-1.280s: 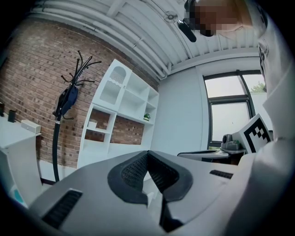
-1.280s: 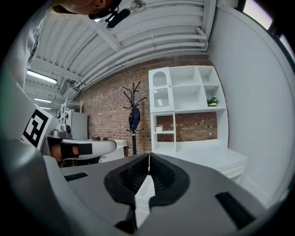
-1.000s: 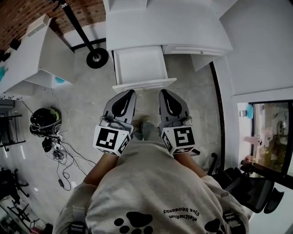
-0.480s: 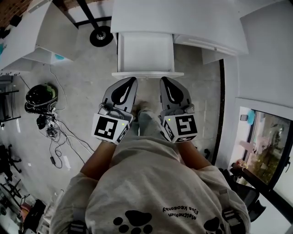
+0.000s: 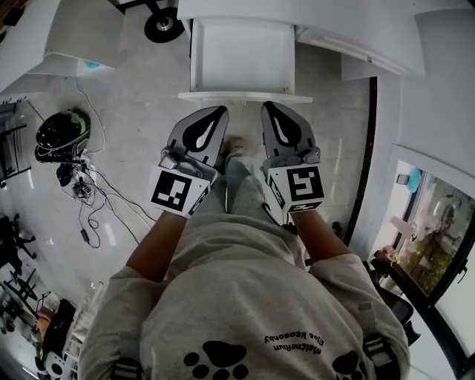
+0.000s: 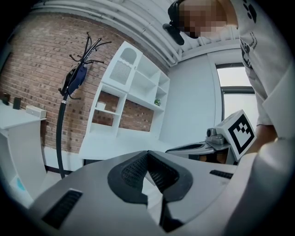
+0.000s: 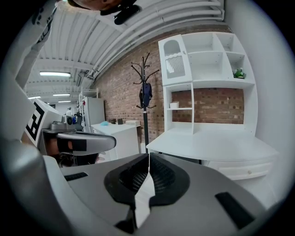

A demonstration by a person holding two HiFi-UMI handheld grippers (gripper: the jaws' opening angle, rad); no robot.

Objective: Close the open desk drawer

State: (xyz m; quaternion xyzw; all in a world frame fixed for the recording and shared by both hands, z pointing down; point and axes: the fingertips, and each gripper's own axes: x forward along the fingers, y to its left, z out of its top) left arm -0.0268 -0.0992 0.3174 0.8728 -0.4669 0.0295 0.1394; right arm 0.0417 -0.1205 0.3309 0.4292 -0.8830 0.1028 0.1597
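White drawer point(image 5: 236, 63) is pulled well out from under the white desk point(image 5: 297, 16), with its front panel towards me and its inside facing up in the head view. It sits at the top centre of that view, over the grey floor point(image 5: 133, 126).

My left gripper point(image 5: 217, 111) and right gripper point(image 5: 268, 107) are side by side just short of the drawer front, both pointing at it. A thin strip of floor shows between tips and panel, so I see no contact. A shoe point(image 5: 236, 144) shows between the two grippers.

In the left gripper view the left gripper point(image 6: 147, 153) has its black pads together at the tips, with nothing between them. The right gripper view shows the same for the right gripper point(image 7: 148, 157): pads are met at the tip and nothing is gripped.

A coat stand point(image 7: 145, 94) is beside the desk, and its round base is in the head view left of the drawer. A white shelf unit point(image 7: 207, 69) sits on the desk against a brick wall point(image 7: 122, 78). Cables point(image 5: 89, 215) trail on the floor off to the left, well apart from the drawer.
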